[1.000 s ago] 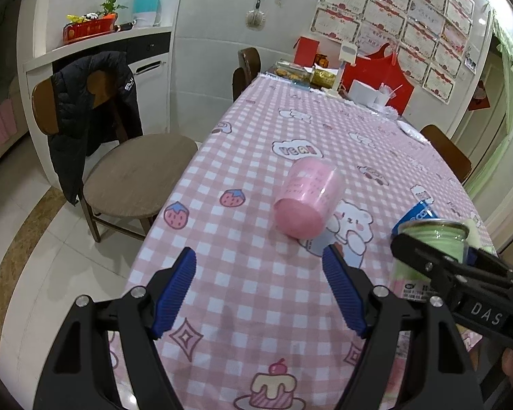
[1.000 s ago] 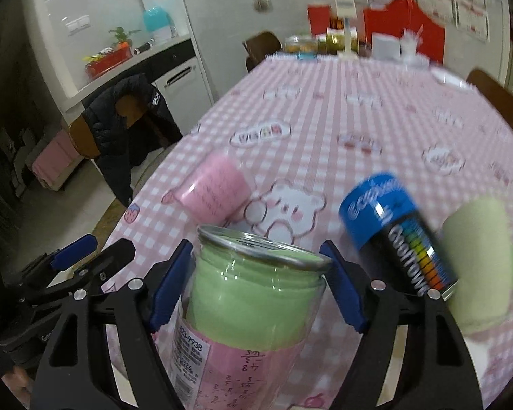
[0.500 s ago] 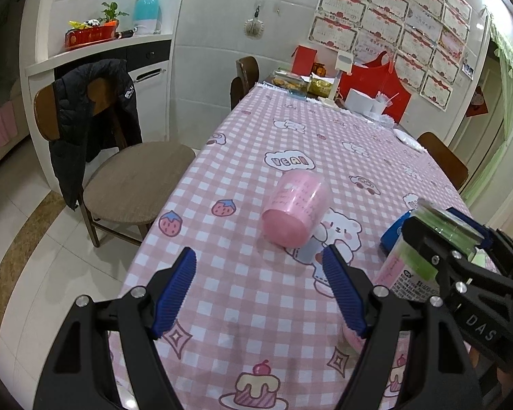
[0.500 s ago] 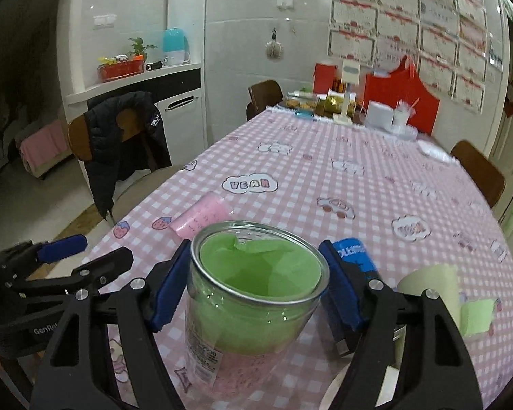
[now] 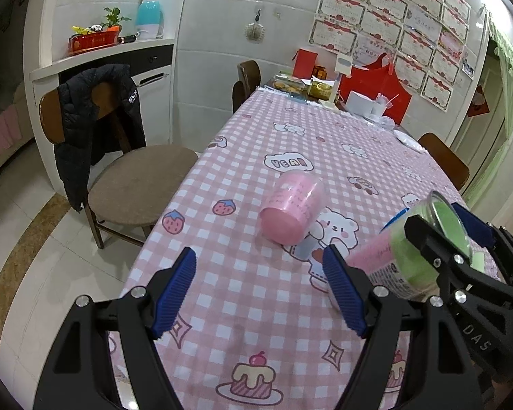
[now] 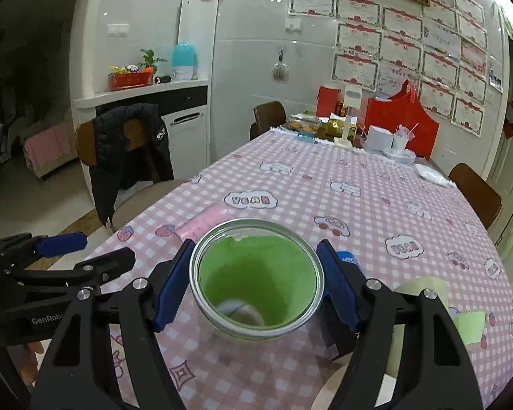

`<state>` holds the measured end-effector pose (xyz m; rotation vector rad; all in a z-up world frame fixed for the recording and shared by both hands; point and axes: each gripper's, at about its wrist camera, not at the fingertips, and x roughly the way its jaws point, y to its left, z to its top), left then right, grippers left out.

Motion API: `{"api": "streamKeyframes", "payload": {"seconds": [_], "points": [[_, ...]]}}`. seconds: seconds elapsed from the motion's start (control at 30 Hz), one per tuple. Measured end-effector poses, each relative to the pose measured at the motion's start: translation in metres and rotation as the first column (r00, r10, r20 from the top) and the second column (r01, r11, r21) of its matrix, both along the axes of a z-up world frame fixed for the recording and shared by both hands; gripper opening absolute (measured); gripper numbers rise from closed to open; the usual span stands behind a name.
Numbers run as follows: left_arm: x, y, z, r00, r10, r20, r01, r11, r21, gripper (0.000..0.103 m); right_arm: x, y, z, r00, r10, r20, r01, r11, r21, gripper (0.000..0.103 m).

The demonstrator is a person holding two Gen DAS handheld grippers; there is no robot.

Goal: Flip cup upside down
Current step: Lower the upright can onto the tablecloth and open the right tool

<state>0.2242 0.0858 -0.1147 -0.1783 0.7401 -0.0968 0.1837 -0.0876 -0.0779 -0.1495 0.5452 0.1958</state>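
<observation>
My right gripper [image 6: 256,283] is shut on a clear glass cup [image 6: 256,273] with a green and pink paper lining. I look straight into its open mouth. In the left wrist view the cup [image 5: 413,256] is tilted, mouth up and to the right, base toward the table, held by the right gripper [image 5: 461,239]. My left gripper [image 5: 260,290] is open and empty, low over the near part of the table; it also shows at the left in the right wrist view [image 6: 68,253].
A pink cup [image 5: 292,212] lies on its side on the pink checked tablecloth [image 5: 256,307]. A blue can [image 6: 347,259] and pale green cups [image 6: 424,290] sit right of the held cup. A chair with a black jacket [image 5: 95,123] stands left of the table.
The right gripper has rotated the held cup: its mouth turned from facing away and upward to facing the right wrist camera. The left gripper stayed open and nearly still.
</observation>
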Motion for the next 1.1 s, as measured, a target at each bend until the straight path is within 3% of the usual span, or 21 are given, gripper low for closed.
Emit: {"api": "streamKeyframes", "payload": {"seconds": [0.53, 0.73, 1.1], "points": [[-0.025, 0.002, 0.013, 0.999, 0.034, 0.032, -0.034, 0.999, 0.012, 0.075, -0.026, -0.002, 0.013, 0.999, 0.026, 0.046, -0.028, 0.999, 0.044, 0.076], [-0.042, -0.002, 0.023, 0.997, 0.034, 0.068, -0.035, 0.999, 0.021, 0.075, -0.041, -0.009, 0.019, 0.998, 0.019, 0.067, -0.023, 0.998, 0.066, 0.084], [-0.089, -0.02, 0.046, 0.987, 0.024, 0.161, -0.035, 0.997, 0.062, 0.077, -0.082, -0.029, 0.033, 0.992, 0.006, 0.123, -0.018, 0.994, 0.104, 0.086]]}}
